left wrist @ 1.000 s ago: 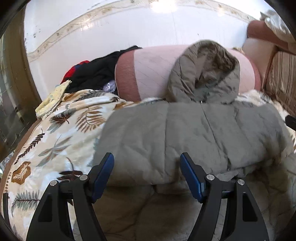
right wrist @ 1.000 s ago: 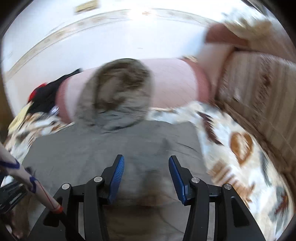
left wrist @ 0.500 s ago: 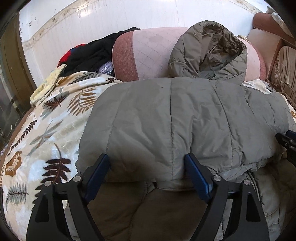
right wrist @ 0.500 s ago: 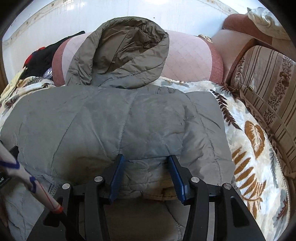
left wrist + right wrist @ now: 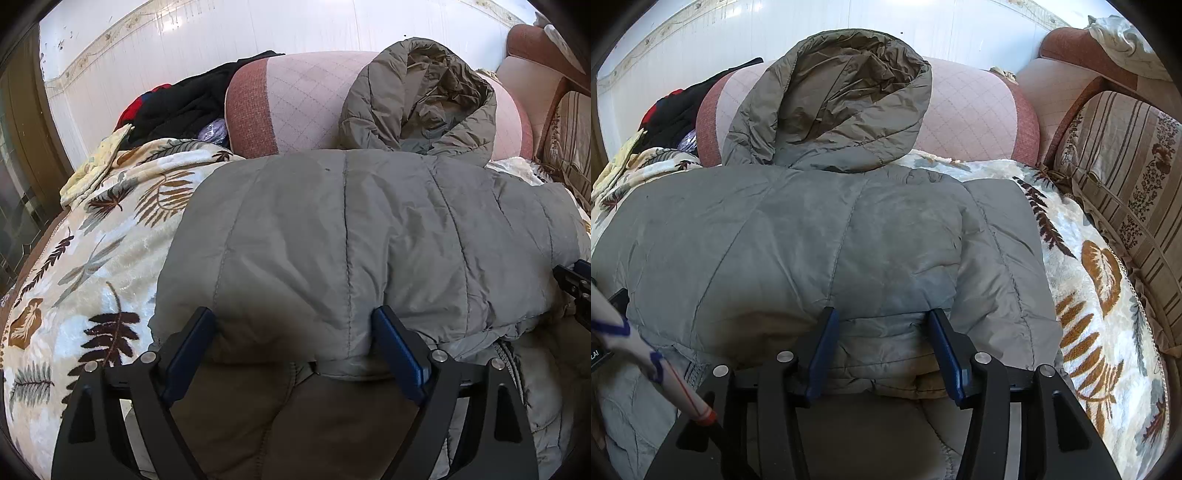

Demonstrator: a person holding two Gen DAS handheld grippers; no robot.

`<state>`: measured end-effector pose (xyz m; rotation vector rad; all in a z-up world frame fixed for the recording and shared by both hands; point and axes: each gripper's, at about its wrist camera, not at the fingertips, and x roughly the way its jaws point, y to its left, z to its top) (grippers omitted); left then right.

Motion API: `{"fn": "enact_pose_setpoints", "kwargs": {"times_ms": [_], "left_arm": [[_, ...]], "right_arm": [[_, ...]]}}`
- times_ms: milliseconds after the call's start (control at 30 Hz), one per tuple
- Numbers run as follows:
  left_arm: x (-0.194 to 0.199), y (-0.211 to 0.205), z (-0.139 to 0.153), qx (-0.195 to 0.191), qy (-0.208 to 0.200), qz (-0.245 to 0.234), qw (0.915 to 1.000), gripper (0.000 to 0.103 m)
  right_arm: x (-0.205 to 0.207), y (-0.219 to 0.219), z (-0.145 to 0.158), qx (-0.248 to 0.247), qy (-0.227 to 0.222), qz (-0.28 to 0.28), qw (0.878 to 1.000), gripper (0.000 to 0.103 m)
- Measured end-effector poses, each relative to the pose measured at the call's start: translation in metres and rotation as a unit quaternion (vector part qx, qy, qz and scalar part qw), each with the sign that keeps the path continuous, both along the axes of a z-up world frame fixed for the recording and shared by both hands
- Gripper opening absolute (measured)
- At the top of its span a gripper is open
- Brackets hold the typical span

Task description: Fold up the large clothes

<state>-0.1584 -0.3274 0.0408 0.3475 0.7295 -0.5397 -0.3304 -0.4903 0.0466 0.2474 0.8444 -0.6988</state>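
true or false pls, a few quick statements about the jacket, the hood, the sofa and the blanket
1. The grey jacket lies folded on a leaf-print blanket. True.
2. Its hood is tucked under the jacket. False: it leans open against the pink sofa back.
3. Dark clothes are piled at the sofa's left end. True.
4. The blanket is plain white. False: it has brown leaves.
5. The left gripper is shut tight. False: its jaws are opening around the jacket's folded edge.

White tiled wall (image 5: 258, 33), pink sofa backrest (image 5: 975, 114), striped cushion (image 5: 1123, 177).
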Motion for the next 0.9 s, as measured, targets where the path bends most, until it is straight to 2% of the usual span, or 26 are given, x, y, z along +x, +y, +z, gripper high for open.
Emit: {"fn": "enact_pose_setpoints", "kwargs": {"times_ms": [133,233,300,400,700,900], "left_arm": [[0.001,0.000,-0.001,0.000,0.001,0.001,1.0000,0.090],[0.002,0.000,-0.002,0.001,0.002,0.002,1.0000,0.090],[0.003,0.000,-0.002,0.001,0.002,0.002,1.0000,0.090],[0.003,0.001,-0.002,0.000,0.003,0.002,1.0000,0.090],[0.003,0.000,-0.003,-0.001,0.004,0.002,1.0000,0.090],[0.004,0.001,-0.003,-0.001,0.005,0.002,1.0000,0.090]], "right_arm": [[0.000,0.000,-0.001,-0.001,0.002,0.000,1.000,0.056],[-0.001,-0.002,-0.002,0.000,0.002,-0.003,1.000,0.061],[-0.002,-0.007,-0.005,0.015,0.004,-0.014,1.000,0.074],[-0.009,-0.018,-0.009,0.054,-0.015,-0.017,0.998,0.074],[-0.012,-0.013,0.000,0.047,-0.021,-0.021,0.998,0.074],[-0.021,-0.010,0.020,0.016,-0.044,-0.037,0.998,0.074]]}}
